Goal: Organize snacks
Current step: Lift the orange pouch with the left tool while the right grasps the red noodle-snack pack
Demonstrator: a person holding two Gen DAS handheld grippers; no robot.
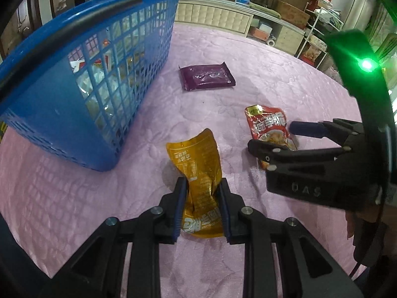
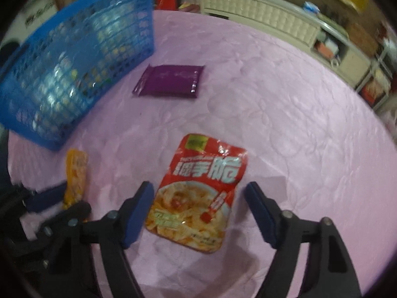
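Between right fingers (image 2: pixel 139 213), red packet (image 2: pixel 198 193), untouched

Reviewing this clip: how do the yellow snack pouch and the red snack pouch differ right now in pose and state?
The yellow snack pouch is pinched and crumpled in the left hand-held gripper; the red snack pouch lies flat on the pink cloth, ungripped. The right hand-held gripper straddles the red pouch with pads clear of it. The yellow pouch shows its printed back, the red its pictured front. Both are outside the blue basket.
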